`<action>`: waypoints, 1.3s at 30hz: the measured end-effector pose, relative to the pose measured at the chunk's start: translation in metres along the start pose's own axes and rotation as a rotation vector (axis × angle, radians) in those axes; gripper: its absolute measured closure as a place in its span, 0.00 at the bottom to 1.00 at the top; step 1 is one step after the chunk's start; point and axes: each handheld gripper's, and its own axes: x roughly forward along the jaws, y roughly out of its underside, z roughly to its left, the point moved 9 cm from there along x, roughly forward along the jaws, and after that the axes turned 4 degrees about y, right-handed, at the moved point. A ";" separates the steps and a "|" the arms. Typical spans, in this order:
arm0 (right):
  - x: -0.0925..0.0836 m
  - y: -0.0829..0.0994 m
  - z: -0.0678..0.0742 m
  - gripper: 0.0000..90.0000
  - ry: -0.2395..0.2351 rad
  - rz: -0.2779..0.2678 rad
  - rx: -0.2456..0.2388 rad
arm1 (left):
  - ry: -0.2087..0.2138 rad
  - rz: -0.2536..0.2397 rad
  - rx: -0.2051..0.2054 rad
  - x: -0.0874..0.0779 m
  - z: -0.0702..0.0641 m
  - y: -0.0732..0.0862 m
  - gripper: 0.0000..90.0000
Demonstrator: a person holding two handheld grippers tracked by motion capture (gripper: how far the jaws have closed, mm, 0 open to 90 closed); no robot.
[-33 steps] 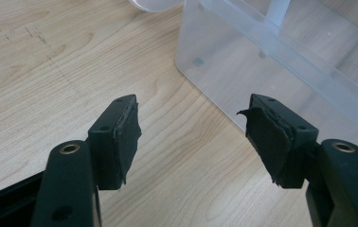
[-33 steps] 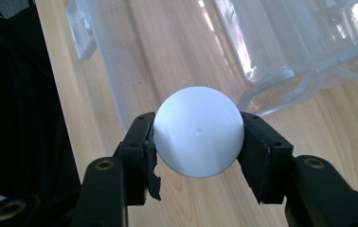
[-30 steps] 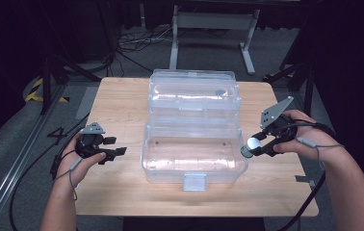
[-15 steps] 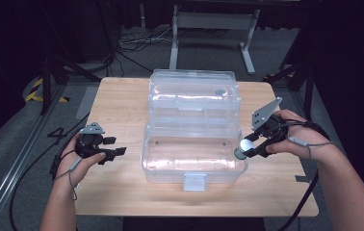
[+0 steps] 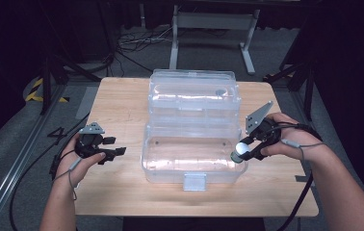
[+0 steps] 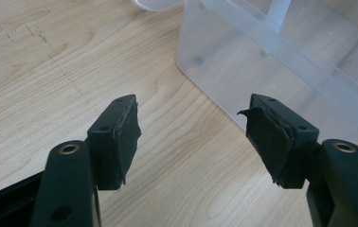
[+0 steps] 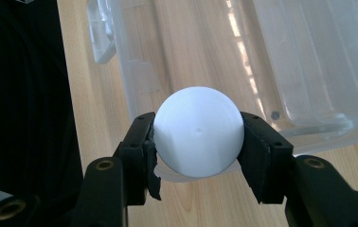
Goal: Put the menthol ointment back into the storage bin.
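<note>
One white ball, one clear box, two grippers at the table.

High view: the right gripper point(image 5: 241, 151) pinches a single white ball point(image 5: 238, 151) at the right rim of the open clear plastic box point(image 5: 192, 166) on the wooden table point(image 5: 122, 106); the left gripper point(image 5: 117, 153) hovers left of it. Left gripper view: jaws spread wide, nothing between them, box just ahead. Right gripper view: both pads point(image 7: 145, 153) press the ball point(image 7: 198, 132), smooth, round and matte, over the box rim.

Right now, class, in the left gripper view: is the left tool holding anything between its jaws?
No. The left tool stands open, with only bare wooden table between its jaws, beside the clear plastic box.
</note>
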 end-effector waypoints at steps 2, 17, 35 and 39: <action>0.002 0.001 0.001 0.56 -0.003 0.011 -0.006 | 0.000 -0.001 0.000 0.000 0.000 0.000 0.40; 0.017 0.005 0.003 0.56 -0.017 0.051 -0.052 | 0.001 -0.001 0.002 0.000 0.000 0.000 0.40; 0.035 0.010 0.007 0.56 -0.037 0.075 -0.066 | -0.002 -0.005 -0.005 -0.002 0.002 0.001 0.40; 0.039 0.012 0.007 0.56 -0.036 0.083 -0.066 | -0.001 -0.005 -0.007 -0.001 0.002 0.001 0.40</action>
